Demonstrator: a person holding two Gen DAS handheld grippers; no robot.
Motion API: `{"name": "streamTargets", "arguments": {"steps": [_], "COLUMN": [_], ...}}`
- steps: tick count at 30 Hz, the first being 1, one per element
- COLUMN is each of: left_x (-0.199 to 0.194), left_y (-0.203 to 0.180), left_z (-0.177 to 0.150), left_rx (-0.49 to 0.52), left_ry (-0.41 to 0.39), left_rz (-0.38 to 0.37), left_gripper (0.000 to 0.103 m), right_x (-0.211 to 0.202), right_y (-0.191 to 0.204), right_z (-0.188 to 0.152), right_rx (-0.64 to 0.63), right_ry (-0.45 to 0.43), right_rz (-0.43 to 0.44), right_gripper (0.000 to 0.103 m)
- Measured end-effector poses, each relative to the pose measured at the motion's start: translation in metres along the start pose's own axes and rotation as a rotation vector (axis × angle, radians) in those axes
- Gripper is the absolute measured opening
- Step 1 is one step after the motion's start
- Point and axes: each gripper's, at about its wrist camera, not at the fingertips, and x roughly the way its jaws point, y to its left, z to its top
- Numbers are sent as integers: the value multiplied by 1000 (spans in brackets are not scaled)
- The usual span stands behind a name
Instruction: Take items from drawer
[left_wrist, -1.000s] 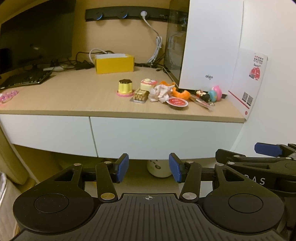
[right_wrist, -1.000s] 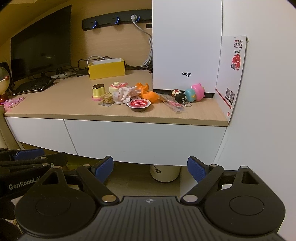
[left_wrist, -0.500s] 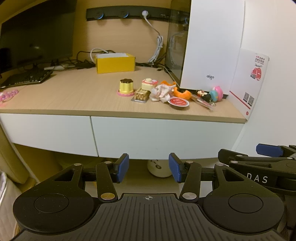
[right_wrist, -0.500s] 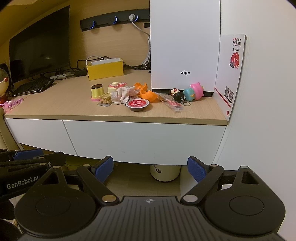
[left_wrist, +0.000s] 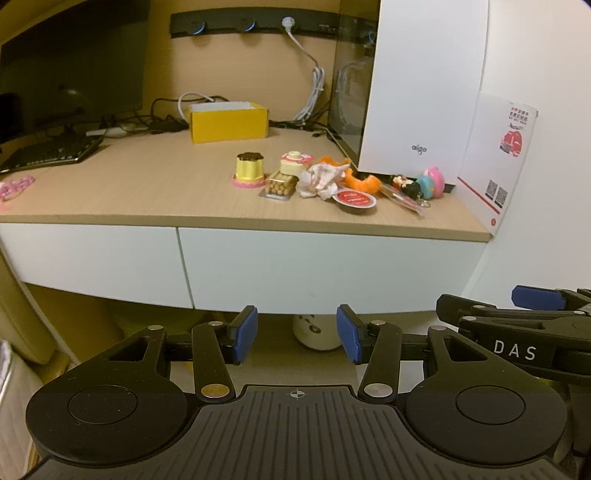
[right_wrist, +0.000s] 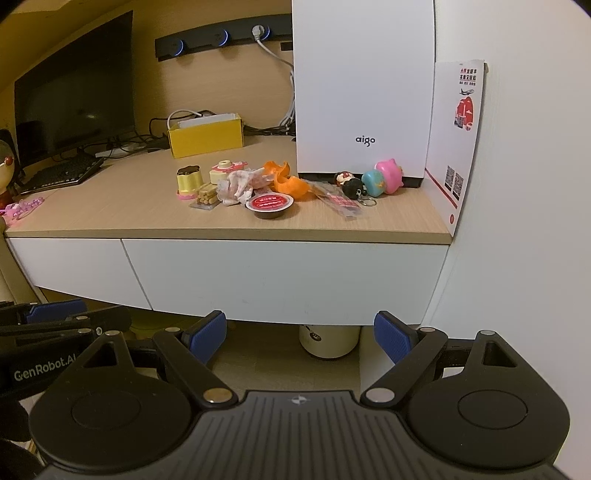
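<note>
Both grippers hang below the closed white drawer (right_wrist: 288, 273), in front of it and not touching it. The left gripper (left_wrist: 295, 334) has its blue pads moderately apart with nothing between them; the right gripper (right_wrist: 300, 336) is spread wider and is likewise empty. Above the drawer, on the wooden surface (right_wrist: 122, 206), small items lie clustered: a red-lidded cup (right_wrist: 269, 205), crumpled paper (right_wrist: 240, 184), an orange piece (right_wrist: 290, 182) and a pink toy (right_wrist: 388, 175) against the white box (right_wrist: 364, 88).
</note>
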Motion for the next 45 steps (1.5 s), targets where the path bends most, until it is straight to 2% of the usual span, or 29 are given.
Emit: {"name": "streamTargets", "arguments": {"steps": [38, 40, 41, 42, 45], "left_x": [3, 2, 2, 2, 4], "left_y": [-5, -6, -6, -7, -6], "left_z": [-1, -1, -1, -1, 0], "left_rx": [-17, -17, -20, -25, -68], "left_ry": [4, 4, 3, 2, 16], "left_rz": [6, -7, -15, -29, -78], "left_gripper": [51, 37, 25, 21, 20], "right_x": [3, 3, 3, 3, 4], "right_y": [-3, -3, -3, -3, -5], "right_z": [0, -1, -1, -1, -1], "right_rx": [3, 3, 3, 3, 8], "right_ry": [3, 3, 3, 3, 2], "right_rz": [-3, -4, -3, -3, -8], "right_gripper": [88, 88, 88, 88, 88]}}
